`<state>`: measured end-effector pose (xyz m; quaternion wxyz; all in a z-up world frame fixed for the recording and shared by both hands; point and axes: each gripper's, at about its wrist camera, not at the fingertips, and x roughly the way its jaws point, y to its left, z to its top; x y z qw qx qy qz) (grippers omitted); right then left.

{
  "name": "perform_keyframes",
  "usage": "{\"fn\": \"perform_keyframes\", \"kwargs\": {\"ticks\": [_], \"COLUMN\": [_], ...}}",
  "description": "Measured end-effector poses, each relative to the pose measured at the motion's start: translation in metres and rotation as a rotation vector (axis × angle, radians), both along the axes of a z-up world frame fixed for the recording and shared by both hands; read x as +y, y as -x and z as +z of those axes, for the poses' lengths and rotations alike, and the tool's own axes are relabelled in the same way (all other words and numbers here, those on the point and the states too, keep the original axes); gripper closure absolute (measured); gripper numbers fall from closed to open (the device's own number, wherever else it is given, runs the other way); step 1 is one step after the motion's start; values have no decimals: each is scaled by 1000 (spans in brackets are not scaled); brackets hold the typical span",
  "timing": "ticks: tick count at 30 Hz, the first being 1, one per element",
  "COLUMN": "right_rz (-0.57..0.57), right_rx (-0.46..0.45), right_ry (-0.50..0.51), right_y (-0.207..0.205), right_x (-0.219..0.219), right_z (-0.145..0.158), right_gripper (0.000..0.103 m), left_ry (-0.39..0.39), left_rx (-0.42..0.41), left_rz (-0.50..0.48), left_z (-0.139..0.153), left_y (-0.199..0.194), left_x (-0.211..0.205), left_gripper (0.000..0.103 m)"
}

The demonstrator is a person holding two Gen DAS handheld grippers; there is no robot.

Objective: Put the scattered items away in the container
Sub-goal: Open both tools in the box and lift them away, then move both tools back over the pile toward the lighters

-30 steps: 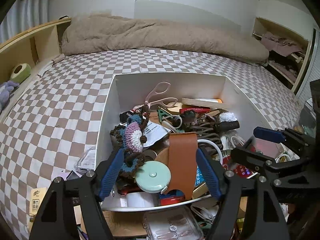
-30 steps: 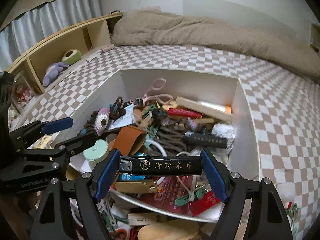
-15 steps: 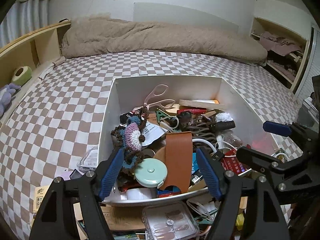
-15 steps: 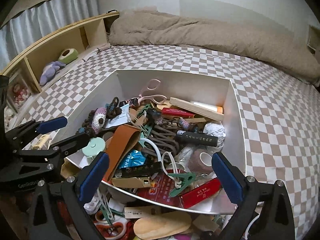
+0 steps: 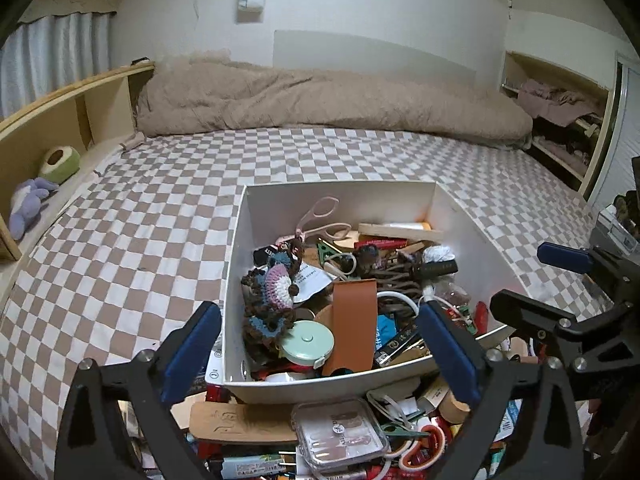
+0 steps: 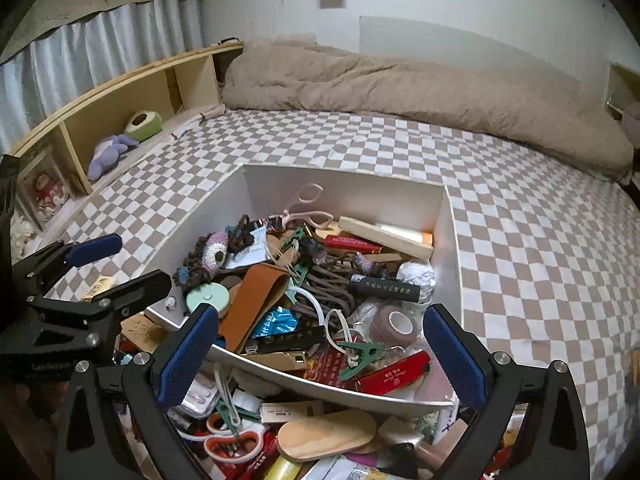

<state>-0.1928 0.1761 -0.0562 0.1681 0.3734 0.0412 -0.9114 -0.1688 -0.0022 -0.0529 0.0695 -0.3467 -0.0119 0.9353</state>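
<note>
The box [image 6: 452, 240] is heaped nearly to its near rim, with open room only along the far wall above the pink scissors [image 6: 308, 208]. Loose clutter [image 6: 320, 436] crowds the near side; the checked bed [image 6: 540, 248] beside and beyond lies open.

Black frames; blue pads [image 5: 192, 354]; silver screws [image 6: 142, 358]

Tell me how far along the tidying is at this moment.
Well underway, not finished. Done: the white box is piled high, with a black lighter lying near its front edge. In hand: nothing; the left gripper and right gripper are both open and empty. Left: a heap in front of the box, including red-handled scissors, a wooden oval piece and a clear case.
</note>
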Motion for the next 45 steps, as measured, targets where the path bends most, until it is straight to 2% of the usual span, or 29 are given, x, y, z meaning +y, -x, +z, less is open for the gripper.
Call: {"fn": "perform_keyframes", "kwargs": {"ticks": [11, 33, 36, 42, 45], "right_rz": [-26, -51, -59, -93, -102], "right_rx": [66, 146, 156, 192, 211], "right_ry": [-24, 32, 32, 16, 41], "right_y": [-35, -110, -119, -138, -148], "right_x": [6, 25, 28, 33, 38], "right_z": [20, 54, 55, 54, 51], "right_gripper": [0, 0, 0, 0, 0], "left_ry": [-1, 17, 0, 14, 10], "left_rx": [32, 84, 117, 170, 203], "left_rz": [25, 54, 60, 78, 97], "left_z": [18, 46, 48, 48, 45], "left_y": [-35, -102, -114, -133, -145], "left_x": [-7, -12, -14, -15, -18], "left_gripper": [0, 0, 0, 0, 0]}}
